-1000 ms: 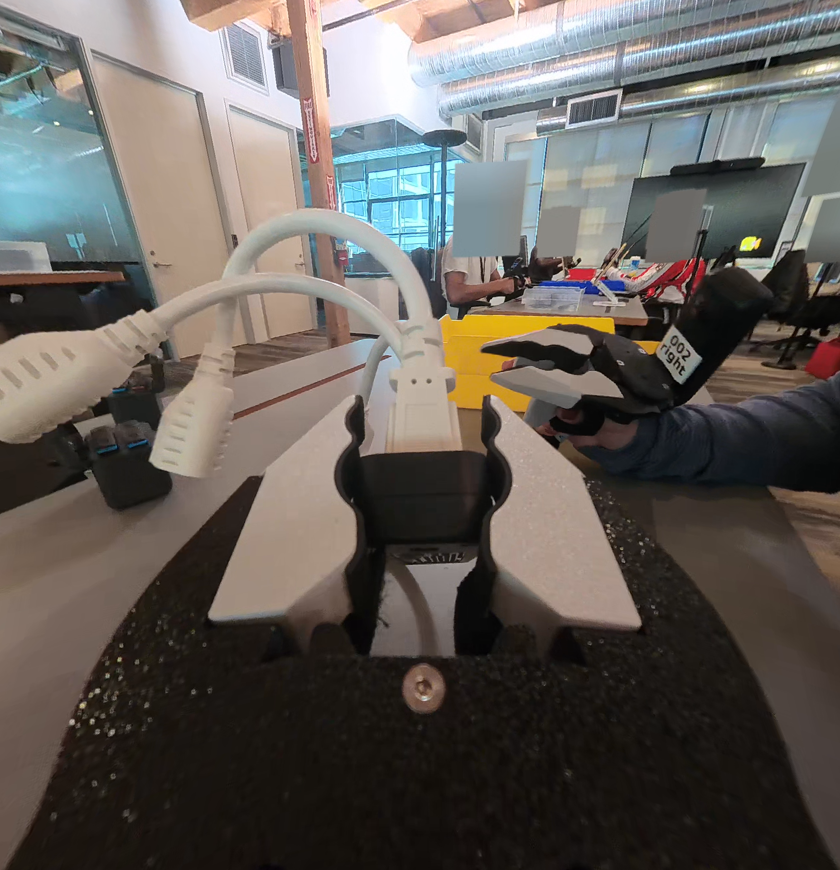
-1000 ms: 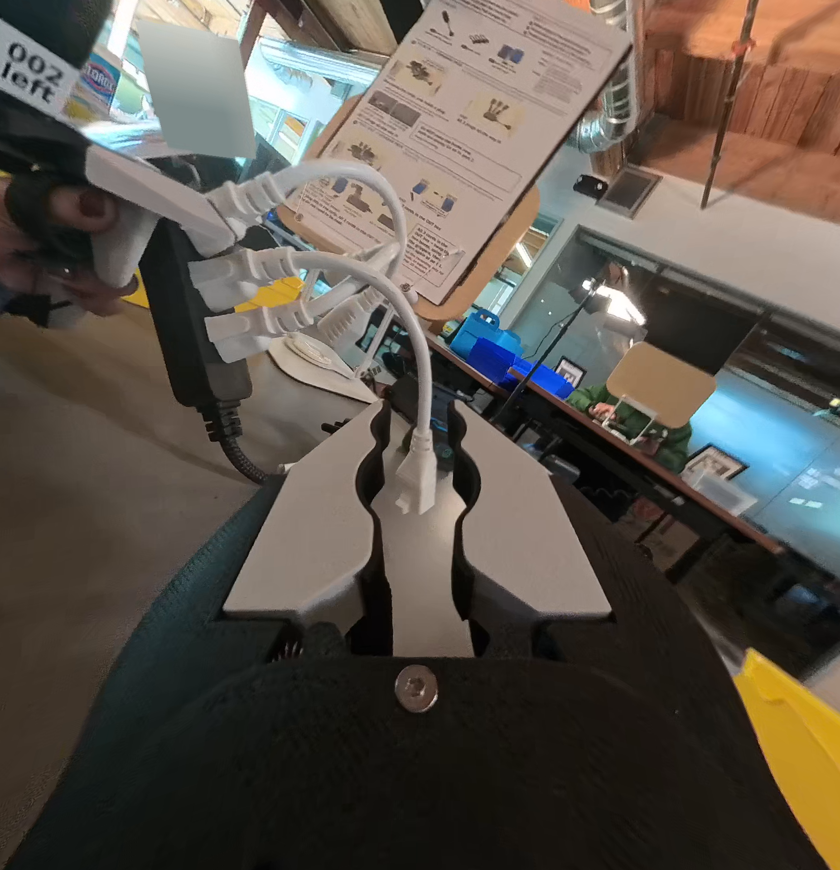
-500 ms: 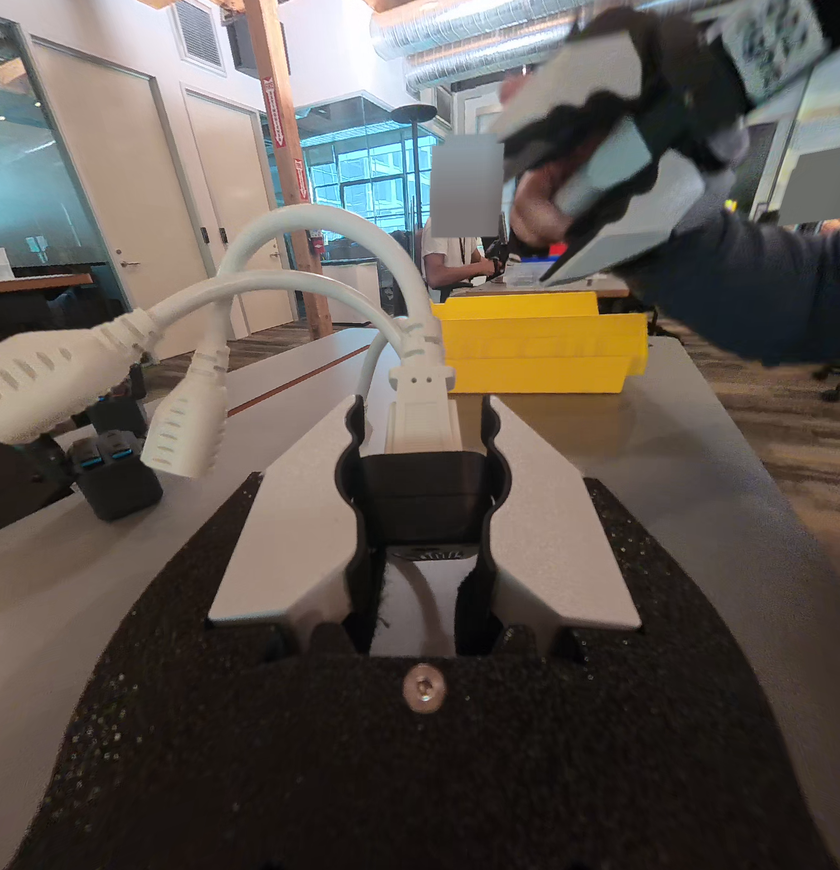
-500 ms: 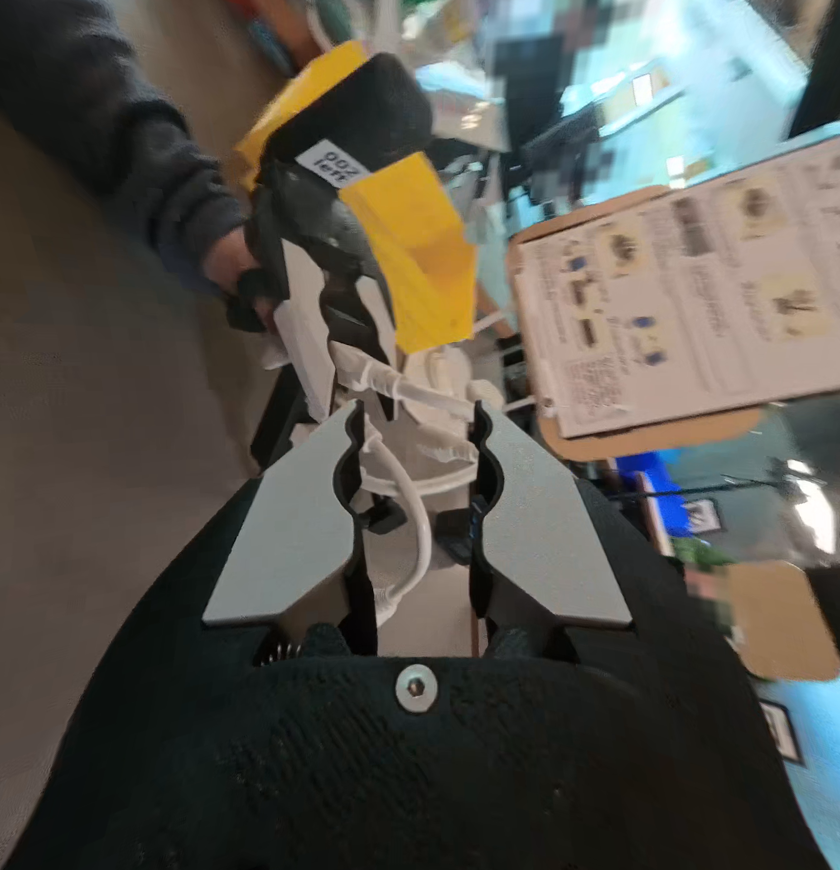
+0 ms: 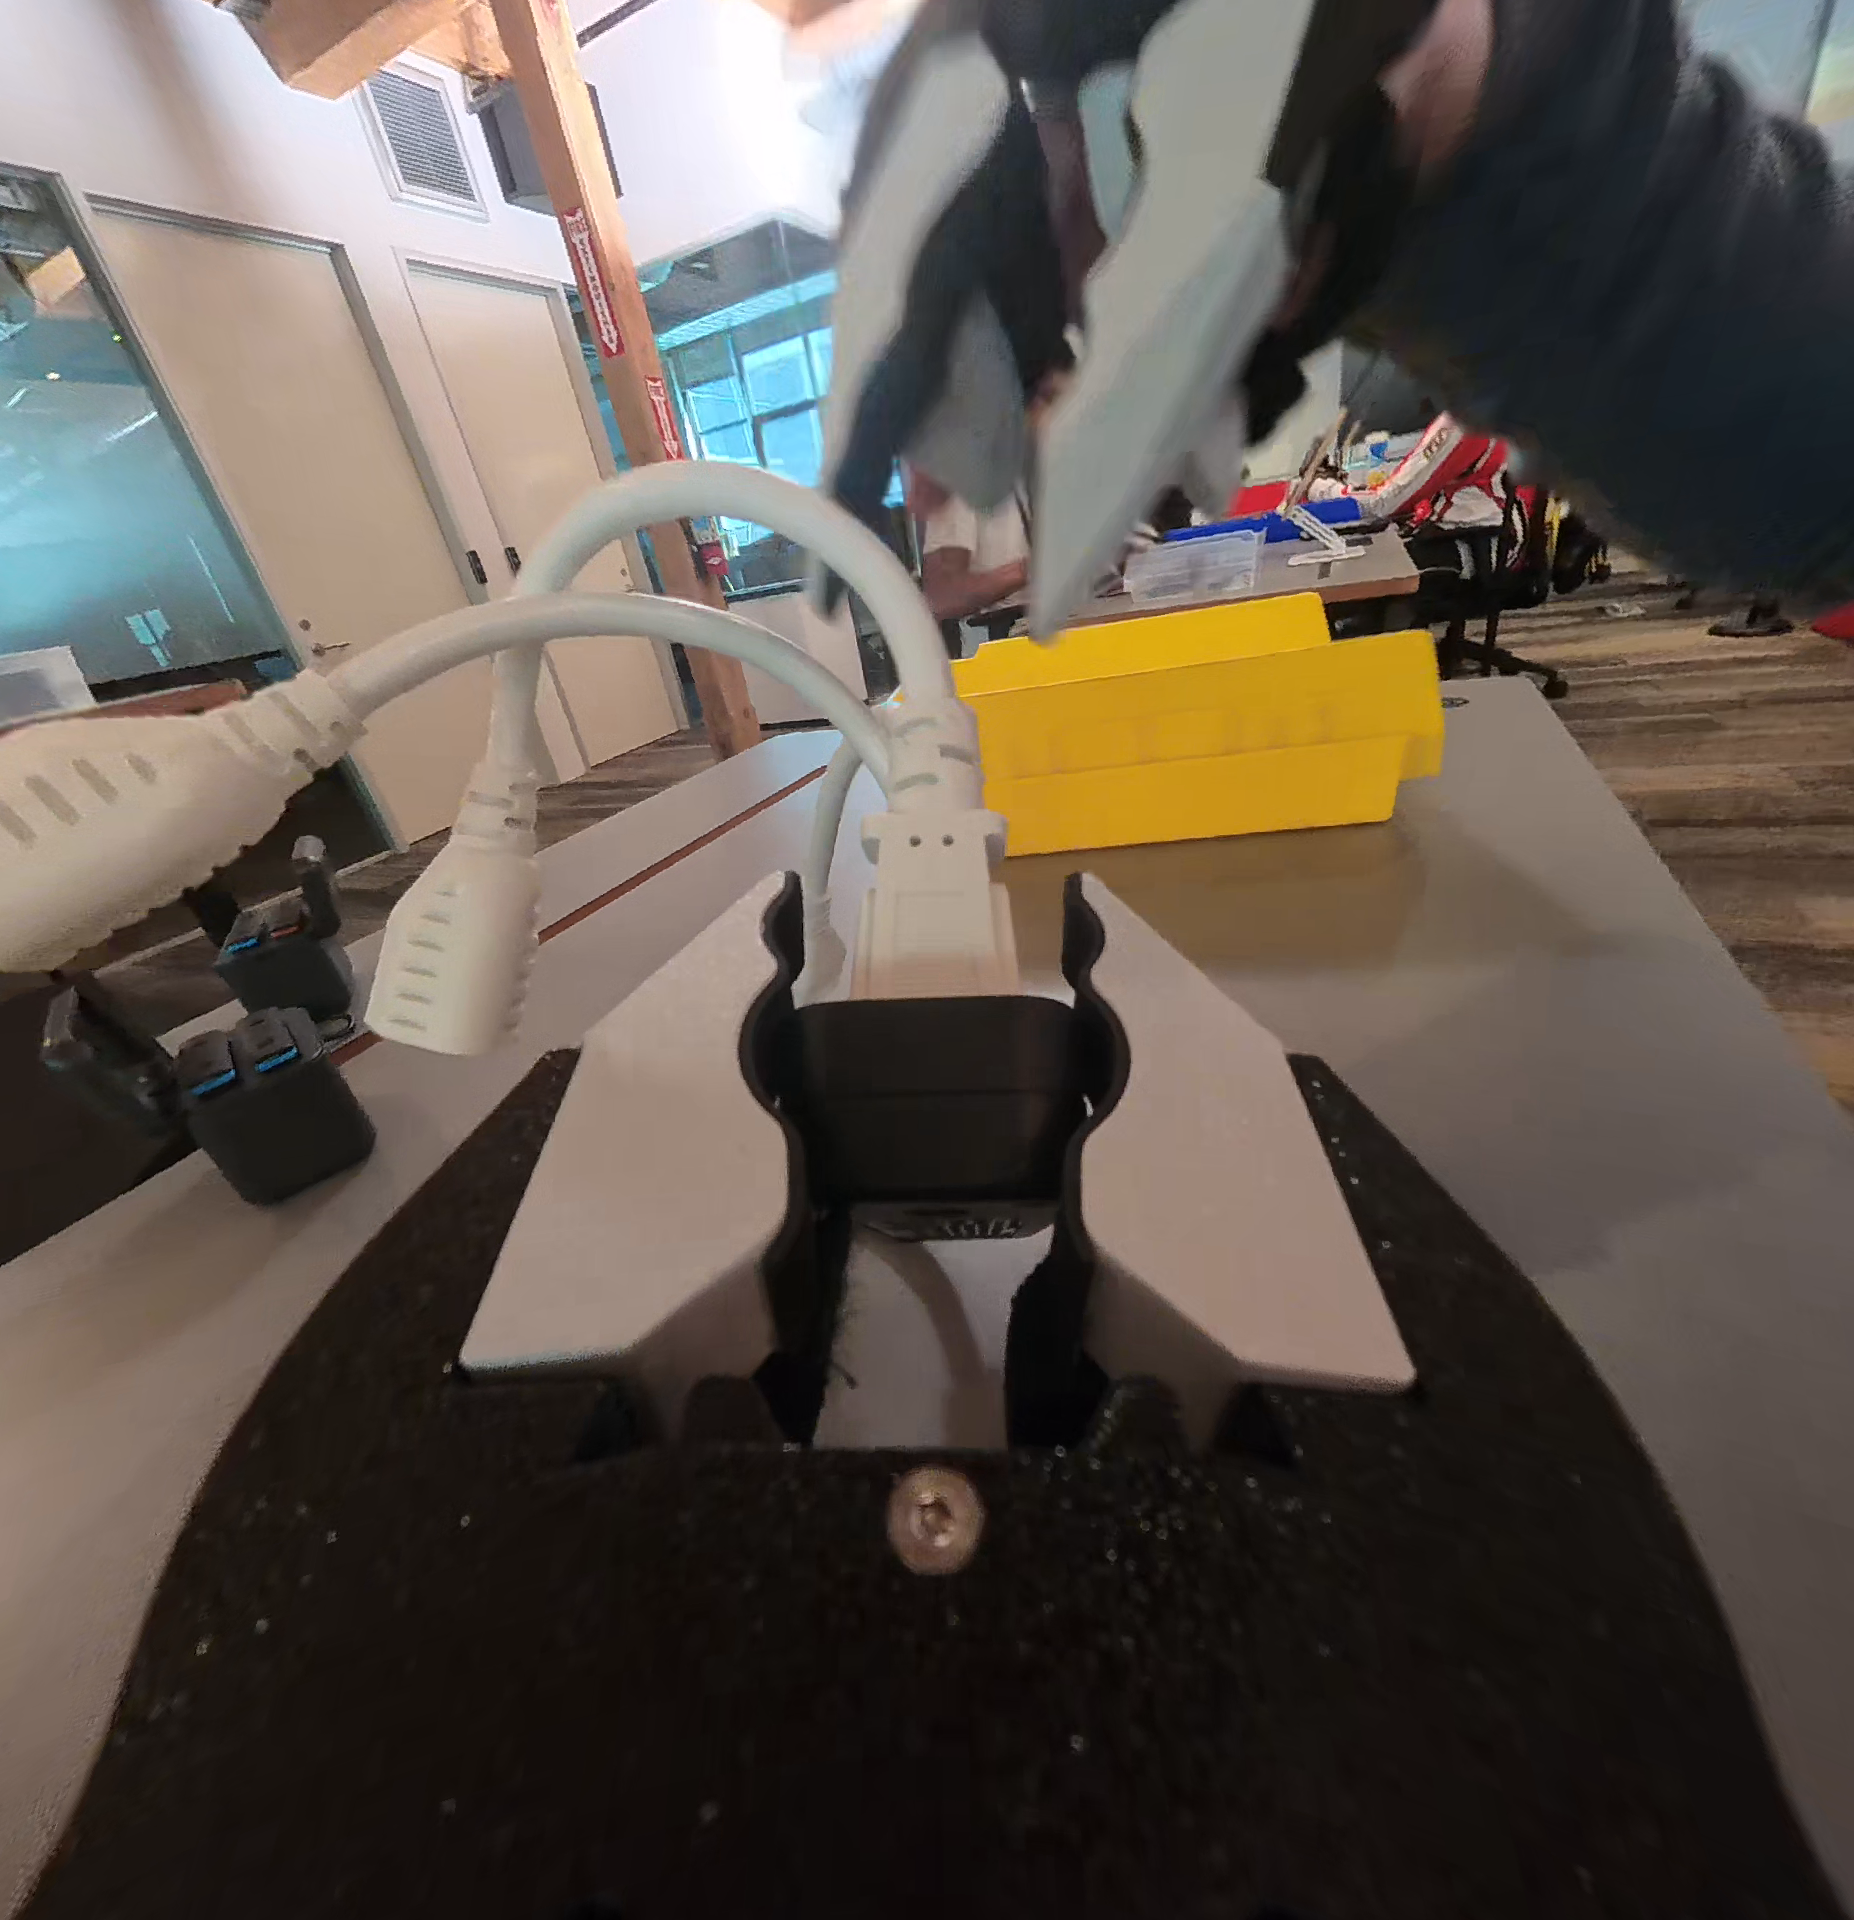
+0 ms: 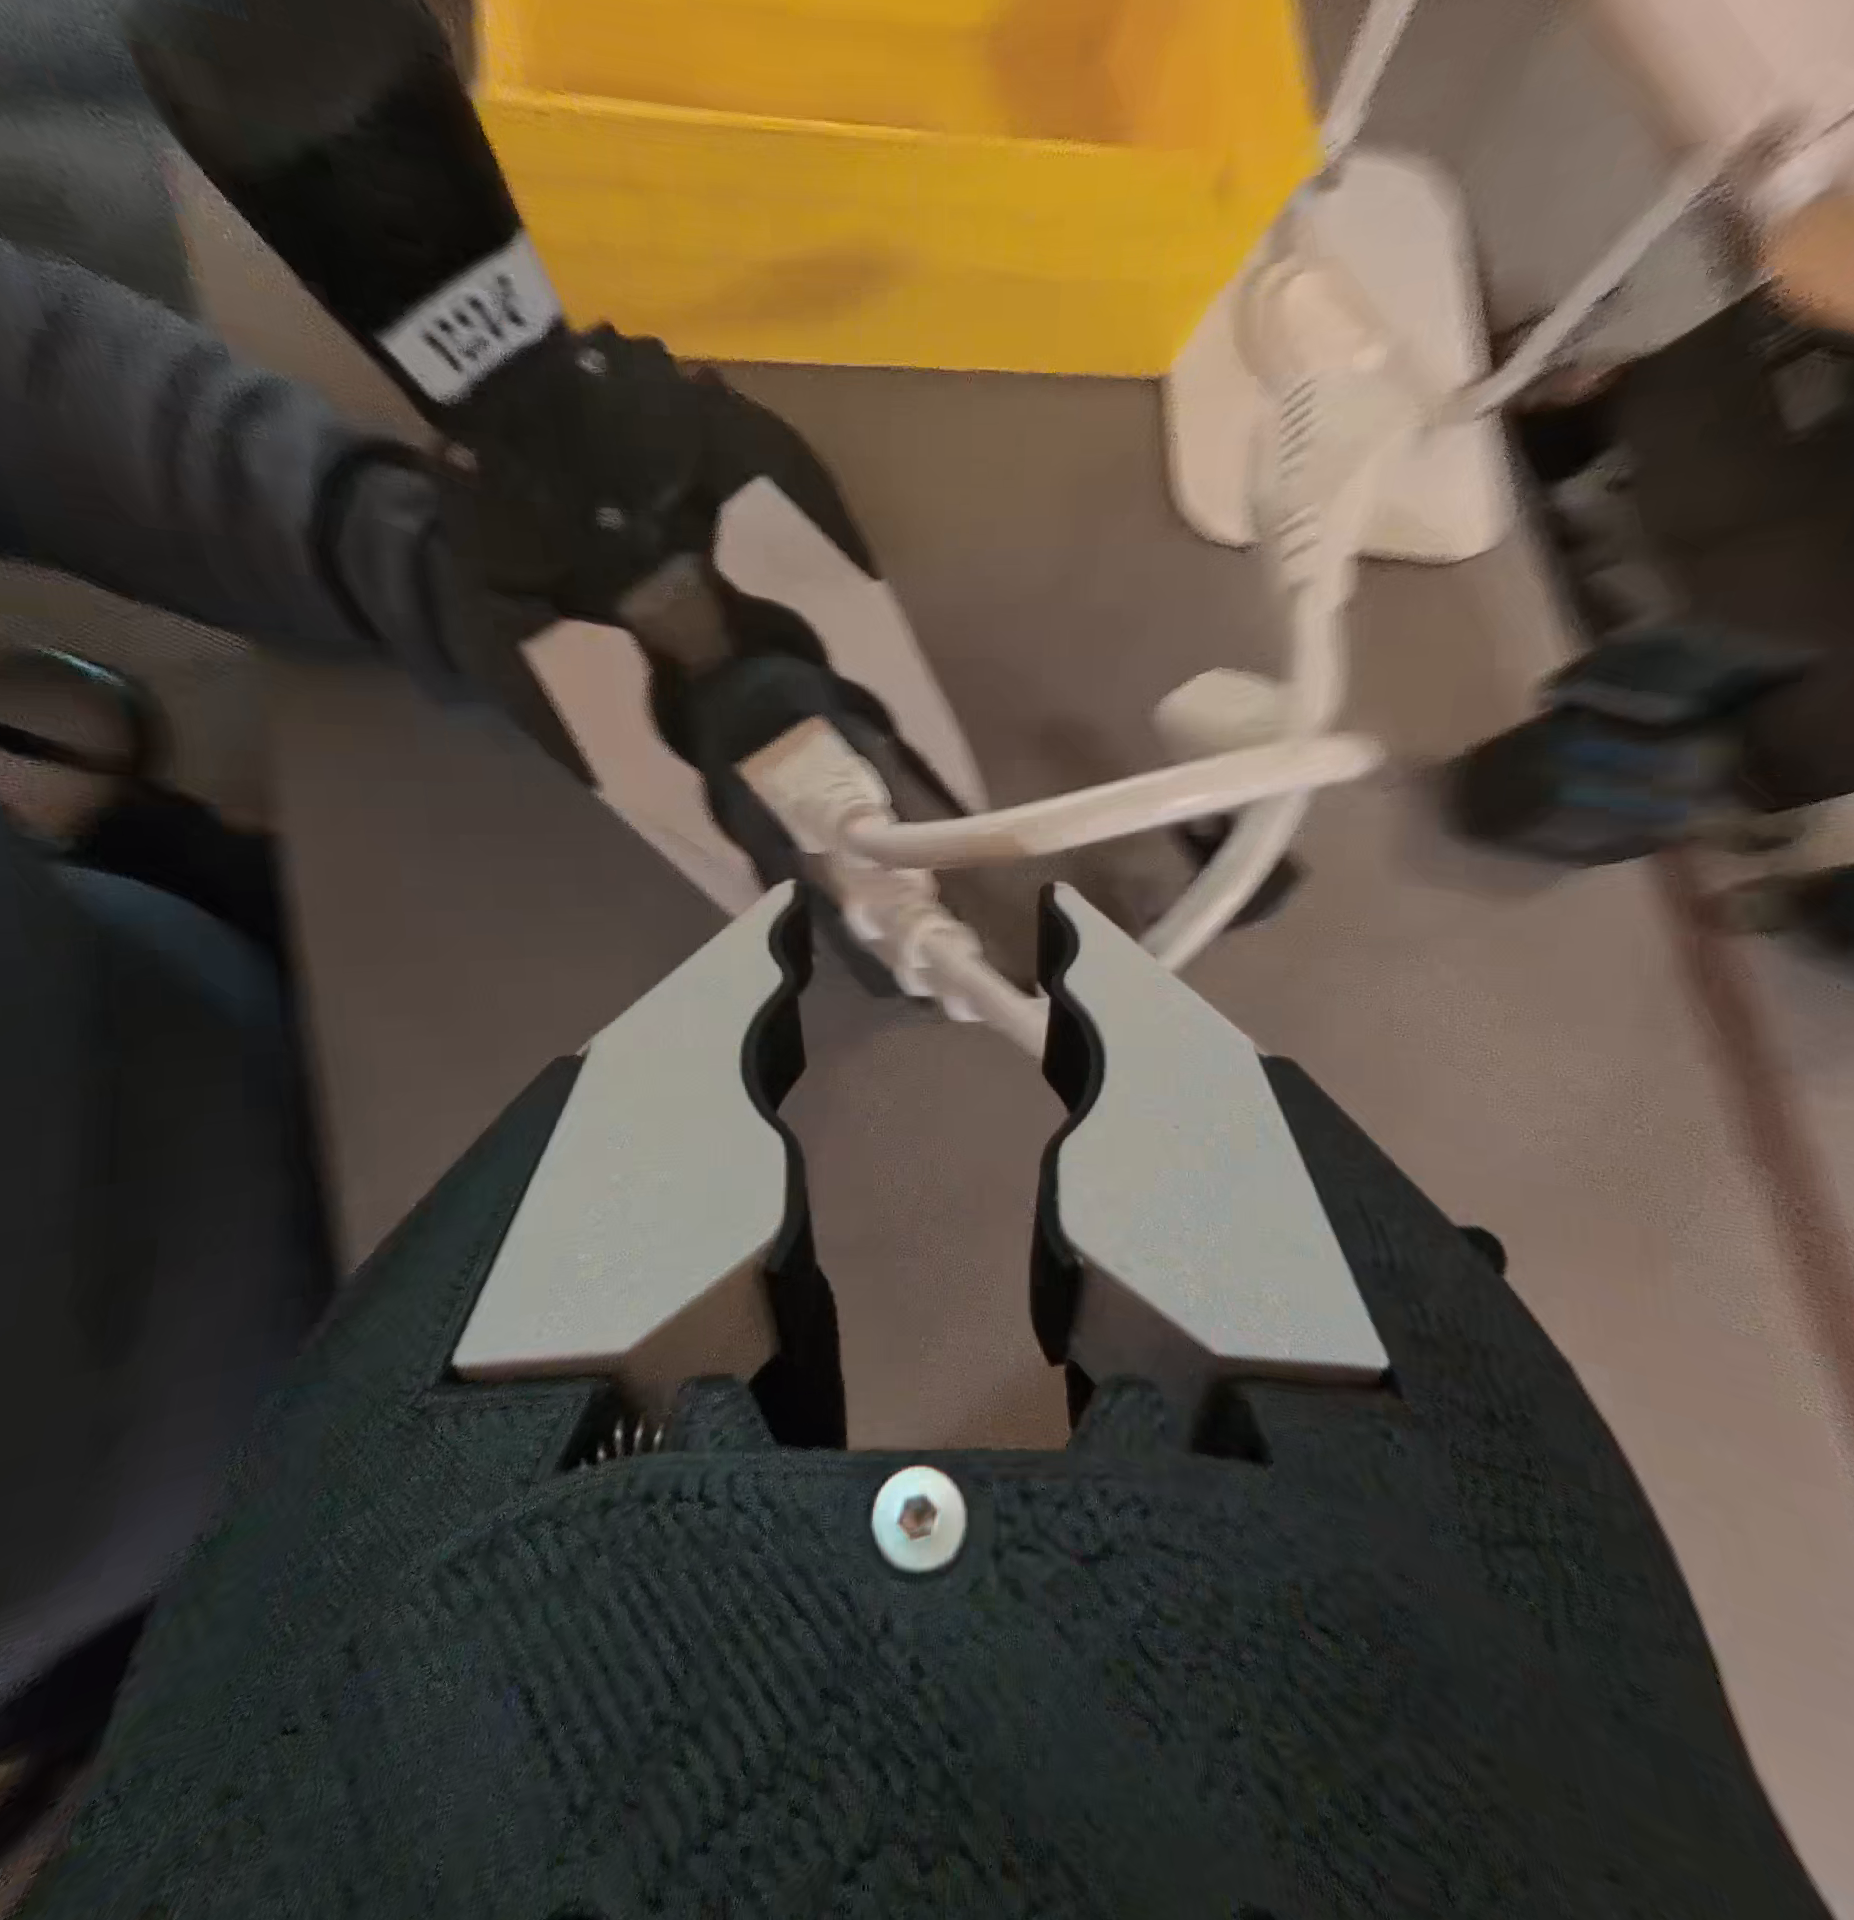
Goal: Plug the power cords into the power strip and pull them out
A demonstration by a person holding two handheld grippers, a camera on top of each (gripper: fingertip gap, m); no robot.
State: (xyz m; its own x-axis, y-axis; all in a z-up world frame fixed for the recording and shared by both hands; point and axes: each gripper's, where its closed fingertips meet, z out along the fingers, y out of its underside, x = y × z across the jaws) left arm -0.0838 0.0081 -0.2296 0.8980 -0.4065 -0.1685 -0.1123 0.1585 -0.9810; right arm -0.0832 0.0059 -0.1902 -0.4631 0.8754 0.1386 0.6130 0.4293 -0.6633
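My left gripper (image 5: 928, 904) is shut on the end of a black power strip (image 5: 933, 1101) and holds it above the grey table (image 5: 1422, 1039). A white plug (image 5: 933, 914) sits in the strip, and white cords (image 5: 715, 499) arch up and to the left. Two free cord ends (image 5: 450, 956) hang at the left. My right gripper (image 6: 918, 925) is open and empty. It points down at the strip (image 6: 736, 717) and its white plugs (image 6: 902, 925), just short of them. In the left wrist view it hovers blurred above the cords (image 5: 933, 608).
Yellow bins (image 5: 1193, 748) stand on the table behind the strip. Black battery chargers (image 5: 279, 1112) sit at the left edge. A white flat object (image 6: 1328, 416) lies beside the yellow bin (image 6: 881, 208). People sit at far desks.
My right gripper has swung from beside the strip to above it and now points down at the plugs. My left gripper has kept hold of the strip, almost still.
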